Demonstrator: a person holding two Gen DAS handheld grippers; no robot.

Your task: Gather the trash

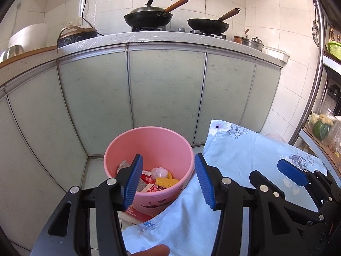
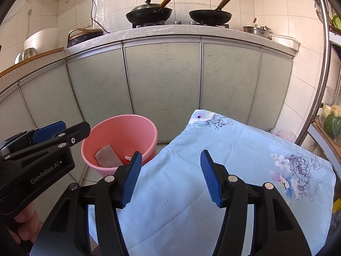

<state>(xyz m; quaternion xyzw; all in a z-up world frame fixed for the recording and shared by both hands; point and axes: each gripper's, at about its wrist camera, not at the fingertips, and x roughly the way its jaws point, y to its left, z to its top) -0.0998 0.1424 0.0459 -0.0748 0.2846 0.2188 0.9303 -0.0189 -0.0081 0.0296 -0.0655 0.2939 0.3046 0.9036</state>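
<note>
A pink bin [image 1: 149, 147] stands on the floor by the cabinets. It holds a crumpled clear wrapper [image 1: 157, 171], a yellow wrapper [image 1: 165, 181], red wrappers and a grey sponge piece [image 2: 107, 155]. My left gripper [image 1: 168, 157] hangs open above the bin's near rim, with nothing between its blue pads [image 1: 133, 181]. My right gripper [image 2: 171, 152] is open too, over a light blue floral cloth [image 2: 234, 160] to the right of the bin, and holds nothing. Each gripper shows in the other's view: the right gripper [image 1: 268, 170] and the left gripper [image 2: 75, 125].
Pale green cabinet doors [image 1: 166, 87] close off the far side under a worktop [image 1: 170, 37] with two woks [image 1: 148, 18] and a cooker. A metal rack [image 1: 317, 85] with produce stands at the right. A red box [image 1: 136, 211] lies under the bin. A thumb [image 1: 153, 250] shows at the bottom.
</note>
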